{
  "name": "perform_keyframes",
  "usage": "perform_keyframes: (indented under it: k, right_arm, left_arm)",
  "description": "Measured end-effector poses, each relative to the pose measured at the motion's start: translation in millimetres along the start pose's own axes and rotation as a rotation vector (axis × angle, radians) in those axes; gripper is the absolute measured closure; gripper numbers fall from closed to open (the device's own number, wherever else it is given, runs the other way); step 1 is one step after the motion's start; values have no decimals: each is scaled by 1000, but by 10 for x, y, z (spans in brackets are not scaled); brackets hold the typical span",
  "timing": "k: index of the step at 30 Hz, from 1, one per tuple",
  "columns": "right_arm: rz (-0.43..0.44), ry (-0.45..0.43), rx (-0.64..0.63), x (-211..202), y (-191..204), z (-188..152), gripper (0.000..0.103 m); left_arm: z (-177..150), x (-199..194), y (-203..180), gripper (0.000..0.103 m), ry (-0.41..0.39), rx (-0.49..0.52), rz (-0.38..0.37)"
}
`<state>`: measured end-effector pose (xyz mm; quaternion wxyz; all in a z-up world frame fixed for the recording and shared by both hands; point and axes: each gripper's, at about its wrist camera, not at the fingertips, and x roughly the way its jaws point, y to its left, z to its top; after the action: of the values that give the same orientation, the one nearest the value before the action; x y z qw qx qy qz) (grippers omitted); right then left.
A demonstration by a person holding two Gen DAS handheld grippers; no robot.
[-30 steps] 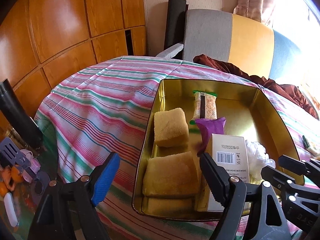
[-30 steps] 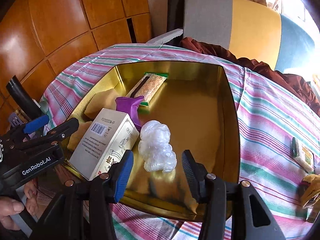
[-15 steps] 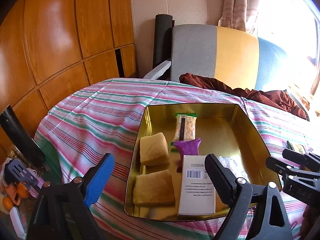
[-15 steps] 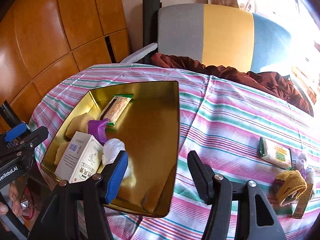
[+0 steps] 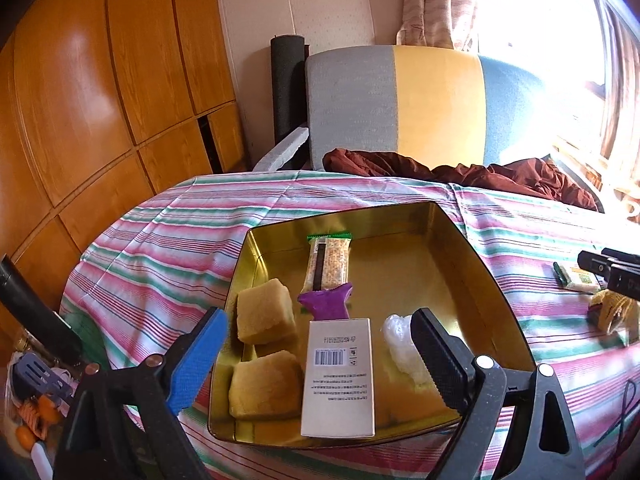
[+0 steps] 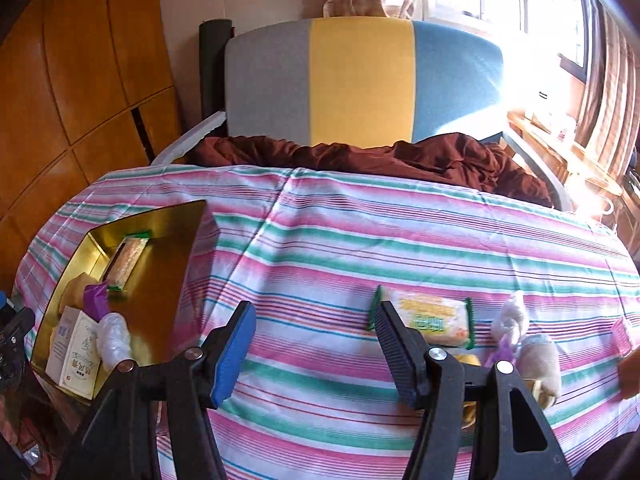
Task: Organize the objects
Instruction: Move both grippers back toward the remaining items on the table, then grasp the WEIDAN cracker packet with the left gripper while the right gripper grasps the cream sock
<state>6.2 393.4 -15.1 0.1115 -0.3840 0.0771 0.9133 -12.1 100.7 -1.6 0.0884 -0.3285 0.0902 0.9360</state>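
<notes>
A gold metal tray sits on the striped tablecloth. It holds two yellow sponge cakes, a cereal bar, a purple packet, a white box and a white plastic wad. My left gripper is open and empty above the tray's near edge. My right gripper is open and empty over bare cloth, to the right of the tray. A green-edged snack packet lies just beyond its right finger. A yellow object and a small plush toy lie further right.
A grey, yellow and blue chair back with a brown cloth stands behind the table. Wooden wall panels are at the left. A pink item lies at the right table edge. Clutter lies below the table's left side.
Both grippers have pulled back and up. My right gripper has swung right, off the tray and onto the cloth near the snack packet. Both stay open.
</notes>
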Motion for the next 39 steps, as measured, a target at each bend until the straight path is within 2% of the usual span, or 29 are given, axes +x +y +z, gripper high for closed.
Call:
perform_keyframes:
  k: [8,12,17,29,33,39]
  right_arm:
    - [-146,-29,72,-56,-779,126,41]
    - [-206,-32,161,-8,-1203,65,41]
    - [-190,0,338,65,-1582,-38,40]
    - [-166,20,422,46,-1747,-71,40]
    - [-158,44,487,72,-1883,-114,40]
    - [-155,30,571,15,-2044,-168,40]
  left_arm:
    - [70,6,-342,9,-4,75,-45]
    - [111,11,-550,9,-8,117,-70]
    - [131,26,-827,8,-4,174,-97]
    - [176,137,-1387,8,15,270,-176]
    - [182,232,-1573,8,56,281,-228]
    - [195,395,-1966,8,113,312,-315]
